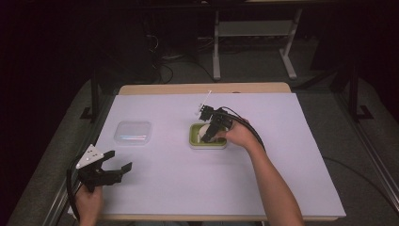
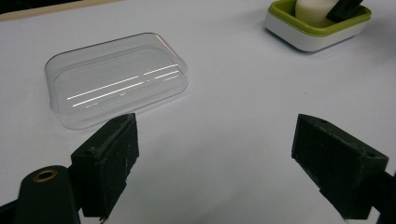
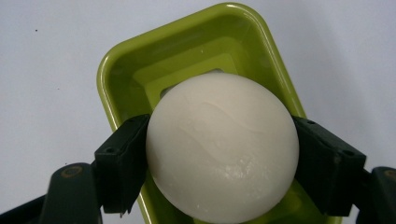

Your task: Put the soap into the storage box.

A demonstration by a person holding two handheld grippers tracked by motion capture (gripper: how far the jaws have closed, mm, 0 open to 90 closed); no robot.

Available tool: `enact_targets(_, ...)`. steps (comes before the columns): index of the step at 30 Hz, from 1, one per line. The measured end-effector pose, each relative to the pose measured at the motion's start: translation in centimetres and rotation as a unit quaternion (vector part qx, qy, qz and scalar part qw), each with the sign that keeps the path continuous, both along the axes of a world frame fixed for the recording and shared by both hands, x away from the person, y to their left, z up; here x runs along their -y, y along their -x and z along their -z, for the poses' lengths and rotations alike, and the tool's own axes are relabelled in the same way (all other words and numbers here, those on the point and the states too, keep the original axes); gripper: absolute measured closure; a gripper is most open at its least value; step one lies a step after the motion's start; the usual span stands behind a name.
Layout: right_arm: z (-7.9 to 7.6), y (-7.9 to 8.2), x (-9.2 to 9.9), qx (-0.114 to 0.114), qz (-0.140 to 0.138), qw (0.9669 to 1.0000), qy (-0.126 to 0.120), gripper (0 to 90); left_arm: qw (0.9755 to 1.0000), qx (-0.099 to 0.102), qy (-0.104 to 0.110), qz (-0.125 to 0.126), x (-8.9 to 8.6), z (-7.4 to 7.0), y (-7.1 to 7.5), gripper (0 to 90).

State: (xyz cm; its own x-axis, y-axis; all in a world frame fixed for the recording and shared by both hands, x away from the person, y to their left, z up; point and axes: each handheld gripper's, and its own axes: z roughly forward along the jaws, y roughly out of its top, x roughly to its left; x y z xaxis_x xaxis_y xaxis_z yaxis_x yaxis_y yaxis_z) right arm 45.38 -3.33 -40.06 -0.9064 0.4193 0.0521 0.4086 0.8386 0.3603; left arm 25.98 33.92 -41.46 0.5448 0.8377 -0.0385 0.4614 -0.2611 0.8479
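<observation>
Right gripper view | right gripper clamps round soap | left gripper released

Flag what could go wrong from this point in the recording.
The right claw grips a round white soap bar only at its sides over the green dish; the smooth curved surface could slip out if it is lifted or squeezed harder. The light dish might shift on the table cover. The clear lid lies near the open left claw, so a careless sweep could knock it.
</observation>
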Motion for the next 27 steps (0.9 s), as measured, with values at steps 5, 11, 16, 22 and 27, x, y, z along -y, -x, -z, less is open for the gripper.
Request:
enact_targets(5, 0.0, 0.0, 0.0, -0.001, 0.002, 1.0000, 0.000, 23.4, 1.0000, 0.000, -0.001, 0.000, 0.0, 0.0, 0.0, 14.5)
enact_targets(11, -0.7, 0.0, 0.5, 0.005, 0.006, 0.9998, -0.020, 25.6, 1.0000, -0.001, -0.001, 0.000, 0.0, 0.0, 0.0, 14.5)
enact_targets(16, -1.2, 0.1, 1.0, 0.007, 0.006, 0.9996, -0.028, 28.6, 1.0000, 0.000, 0.001, 0.000, 0.2, 0.0, 0.0, 14.5)
enact_targets(22, -1.3, 0.1, 1.8, -0.005, 0.012, 0.9993, -0.036, 27.6, 1.0000, -0.001, 0.000, 0.000, 0.2, 0.1, 0.0, 14.5)
enact_targets(27, -1.8, 0.3, 2.5, -0.007, 0.015, 0.9986, -0.051, 26.7, 1.0000, -0.001, 0.000, 0.000, 0.2, 0.1, 0.0, 14.5)
